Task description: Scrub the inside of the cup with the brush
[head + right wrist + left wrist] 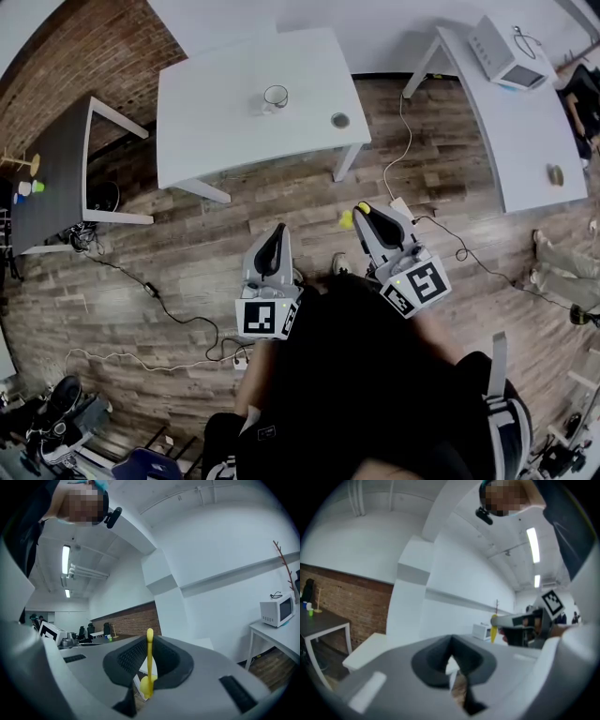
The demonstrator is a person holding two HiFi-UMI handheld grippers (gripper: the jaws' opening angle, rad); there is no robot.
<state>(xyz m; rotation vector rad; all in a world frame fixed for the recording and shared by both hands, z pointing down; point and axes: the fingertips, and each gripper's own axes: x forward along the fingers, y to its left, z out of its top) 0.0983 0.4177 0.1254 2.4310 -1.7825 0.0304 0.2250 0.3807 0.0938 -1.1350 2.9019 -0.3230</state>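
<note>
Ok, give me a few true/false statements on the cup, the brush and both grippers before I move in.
1. The right gripper clamps the yellow brush. True.
2. The left gripper holds the cup. False: its fingers are shut on nothing; the glass cup stands on the white table.
3. The yellow brush is inside the glass cup. False: it is in the right gripper, over the wooden floor, short of the white table.
4. The glass cup stands upright. True.
</note>
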